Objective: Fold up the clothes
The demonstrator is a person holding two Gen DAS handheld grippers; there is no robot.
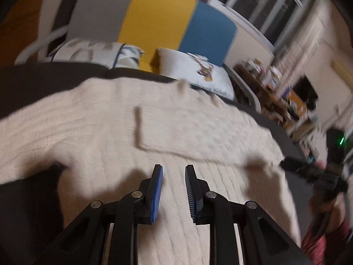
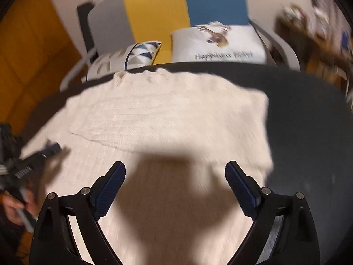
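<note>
Cream sweater (image 1: pixel 154 132), part-folded on dark table (image 2: pixel 308 121); left gripper (image 1: pixel 173 190) narrowly parted, right gripper (image 2: pixel 175 187) wide, both empty: pinch edges squarely, align layers.

Dark grey table (image 2: pixel 308 114), cream knit sweater (image 2: pixel 167 114) spread flat

Ahead of the tongs, two printed cushions (image 2: pixel 218 44) (image 2: pixel 130 56) lean on a grey-yellow-blue backrest (image 2: pixel 158 11); cluttered shelf (image 1: pixel 278 92) off right.
</note>
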